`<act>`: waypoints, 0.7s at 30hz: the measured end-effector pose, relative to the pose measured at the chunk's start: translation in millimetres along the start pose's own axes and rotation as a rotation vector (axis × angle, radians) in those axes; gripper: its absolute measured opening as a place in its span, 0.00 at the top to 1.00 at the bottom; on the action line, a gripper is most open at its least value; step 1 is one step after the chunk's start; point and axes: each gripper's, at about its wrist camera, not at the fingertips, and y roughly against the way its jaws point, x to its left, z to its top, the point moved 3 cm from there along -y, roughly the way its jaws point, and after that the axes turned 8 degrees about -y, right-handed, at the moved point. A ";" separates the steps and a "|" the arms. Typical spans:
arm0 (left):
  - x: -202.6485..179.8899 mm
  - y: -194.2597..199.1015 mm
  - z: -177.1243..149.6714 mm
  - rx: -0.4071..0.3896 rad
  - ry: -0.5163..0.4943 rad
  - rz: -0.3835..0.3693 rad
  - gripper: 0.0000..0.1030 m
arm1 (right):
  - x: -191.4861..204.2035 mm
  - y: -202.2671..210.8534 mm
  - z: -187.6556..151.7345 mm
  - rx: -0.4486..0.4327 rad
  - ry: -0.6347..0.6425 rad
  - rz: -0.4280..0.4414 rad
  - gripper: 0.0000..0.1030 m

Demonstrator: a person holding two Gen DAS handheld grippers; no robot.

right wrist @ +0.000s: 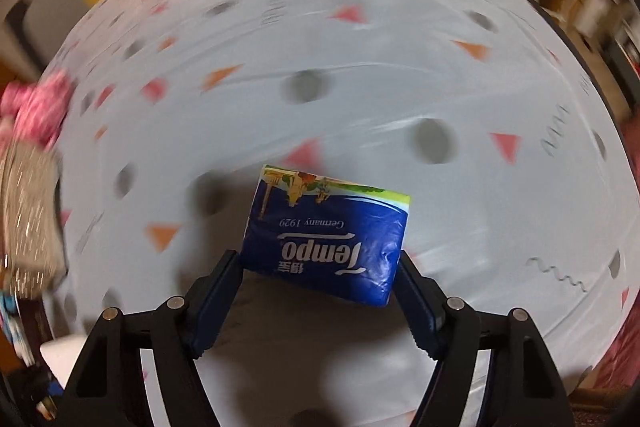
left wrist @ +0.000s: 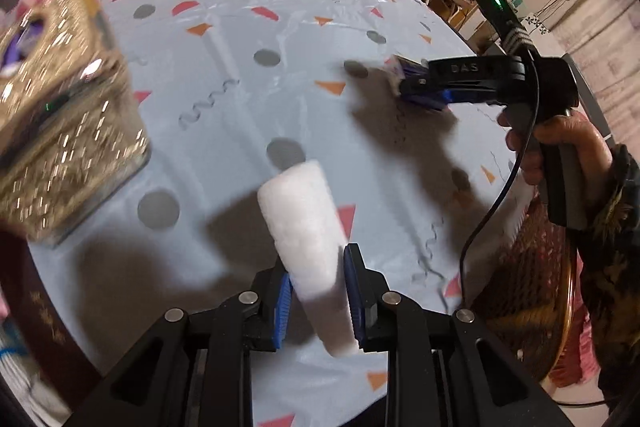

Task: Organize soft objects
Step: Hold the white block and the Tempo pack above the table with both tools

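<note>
The left gripper [left wrist: 316,301] is squeezing a white foam roll [left wrist: 306,231] between its blue pads, holding it above the patterned tablecloth [left wrist: 240,39] — a glittery gold basket [left wrist: 60,131] standing at the left. The right gripper [right wrist: 320,291] is clamping a blue Tempo tissue pack [right wrist: 326,241] by its sides, over the table's middle.

- Indoor light from above throws dark shadows on the tablecloth [left wrist: 240,39].
- Fisheye bends the edges.
- The right wrist view is blurred; the glittery basket [left wrist: 60,131] smears.

1 white foam roll [left wrist: 304,227], 1 tissue pack [right wrist: 328,239], 1 glitter basket [left wrist: 60,131], 2 grippers [left wrist: 316,303]
</note>
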 end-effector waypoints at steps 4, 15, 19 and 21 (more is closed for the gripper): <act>6.2 5.2 -12.2 -0.018 0.039 -0.021 0.75 | 52.6 -11.0 -25.3 0.048 0.130 0.046 0.26; 7.7 -26.8 -11.7 -0.083 0.143 0.014 0.42 | 52.7 -18.8 -27.0 0.001 0.153 0.012 0.25; 9.6 -27.0 -10.3 -0.110 0.175 0.009 0.33 | 68.1 -24.7 -36.1 -0.018 0.228 -0.045 0.21; 12.6 -25.0 -12.3 -0.114 0.203 -0.002 0.27 | 67.0 -25.1 -34.6 -0.016 0.225 -0.040 0.20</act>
